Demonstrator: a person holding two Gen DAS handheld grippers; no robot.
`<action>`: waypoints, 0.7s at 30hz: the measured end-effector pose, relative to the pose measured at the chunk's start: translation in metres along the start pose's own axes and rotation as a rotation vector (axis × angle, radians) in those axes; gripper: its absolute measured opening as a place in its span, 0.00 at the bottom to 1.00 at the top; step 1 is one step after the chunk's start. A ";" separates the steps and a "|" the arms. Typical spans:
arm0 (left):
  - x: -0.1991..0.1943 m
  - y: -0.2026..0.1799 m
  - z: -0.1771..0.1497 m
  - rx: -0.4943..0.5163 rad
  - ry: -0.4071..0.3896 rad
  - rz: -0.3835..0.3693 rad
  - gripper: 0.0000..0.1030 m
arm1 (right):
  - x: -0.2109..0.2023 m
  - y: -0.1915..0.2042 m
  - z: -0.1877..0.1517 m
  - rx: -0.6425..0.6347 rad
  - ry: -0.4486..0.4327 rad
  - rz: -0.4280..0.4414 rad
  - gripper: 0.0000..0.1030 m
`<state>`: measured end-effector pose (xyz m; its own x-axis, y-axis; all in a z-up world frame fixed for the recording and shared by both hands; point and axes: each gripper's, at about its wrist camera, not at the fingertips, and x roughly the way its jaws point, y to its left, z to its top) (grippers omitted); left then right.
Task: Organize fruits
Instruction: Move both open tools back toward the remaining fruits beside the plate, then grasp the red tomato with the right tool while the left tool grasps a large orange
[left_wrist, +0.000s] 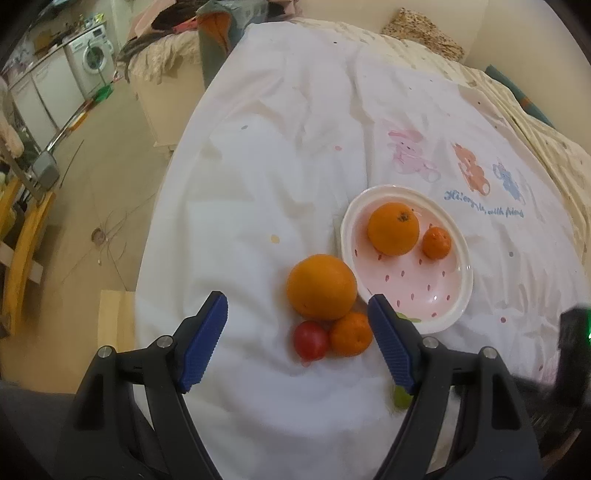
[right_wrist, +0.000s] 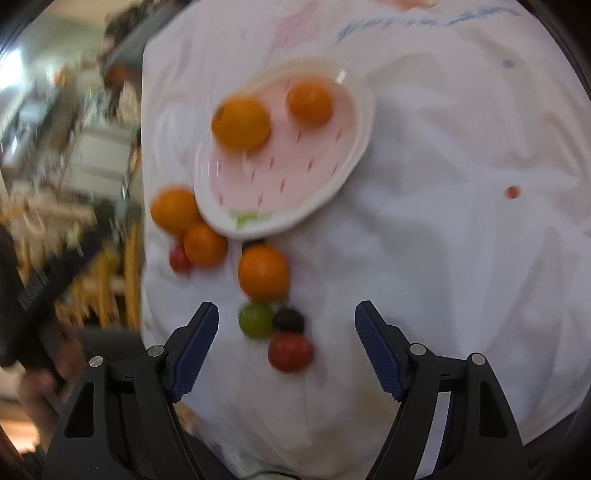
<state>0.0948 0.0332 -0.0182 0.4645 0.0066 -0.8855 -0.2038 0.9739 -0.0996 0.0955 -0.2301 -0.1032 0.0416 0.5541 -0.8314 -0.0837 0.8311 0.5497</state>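
Through the left wrist camera, our left gripper (left_wrist: 297, 319) hangs spread and empty, with the large orange (left_wrist: 321, 286), a small mandarin (left_wrist: 350, 333) and a red fruit (left_wrist: 311, 339) lying on the bed sheet (left_wrist: 258, 184) straight ahead between its jaws, the plate (left_wrist: 458, 295) just right. Through the blurred right wrist camera, our right gripper (right_wrist: 286, 325) is likewise spread, empty, with a green fruit (right_wrist: 255, 319) and red fruit (right_wrist: 290, 351) between its fingers; we judge each cluster nearest its own gripper.
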 end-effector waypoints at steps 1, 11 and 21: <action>0.001 0.001 0.001 -0.006 -0.001 0.007 0.73 | 0.007 0.004 -0.003 -0.026 0.029 -0.023 0.76; 0.005 0.003 0.004 -0.029 0.009 0.006 0.73 | 0.038 0.053 -0.036 -0.407 0.113 -0.259 0.53; 0.009 0.015 0.006 -0.073 0.029 0.018 0.73 | 0.016 0.043 -0.028 -0.384 0.077 -0.236 0.34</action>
<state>0.1009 0.0489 -0.0254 0.4352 0.0165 -0.9002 -0.2746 0.9546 -0.1153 0.0649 -0.1865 -0.0946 0.0313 0.3350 -0.9417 -0.4446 0.8485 0.2870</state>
